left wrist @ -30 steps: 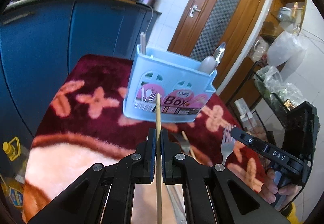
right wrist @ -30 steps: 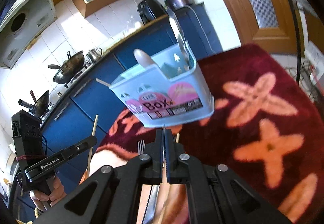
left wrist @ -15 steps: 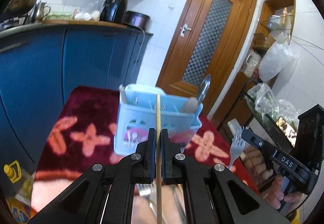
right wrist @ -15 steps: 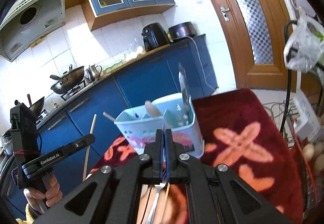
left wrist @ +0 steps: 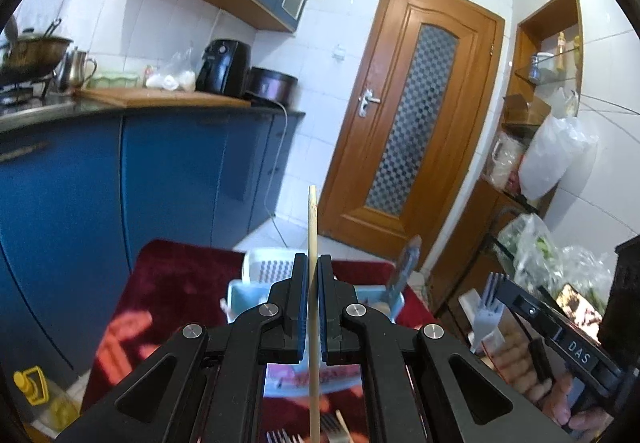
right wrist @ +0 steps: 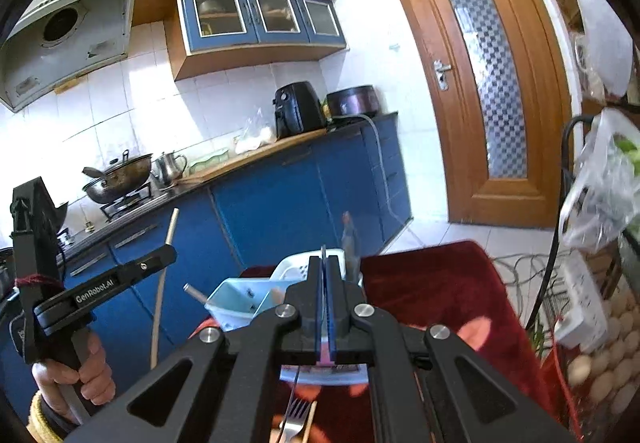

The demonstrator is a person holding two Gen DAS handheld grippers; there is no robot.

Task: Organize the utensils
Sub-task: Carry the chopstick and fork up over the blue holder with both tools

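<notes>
Left wrist view, chopstick (left wrist: 312, 243) upright, clamped in jaws

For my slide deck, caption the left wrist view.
Left gripper holds a wooden chopstick upright above the blue utensil box.

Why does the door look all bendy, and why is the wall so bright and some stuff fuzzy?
Left wrist view: the fisheye lens bows the wooden door, and the fork at the right edge looks smeared. Right wrist view: the door curves too, daylight washes out the white tiles above the wok, and the blue utensil box is blurred.
</notes>
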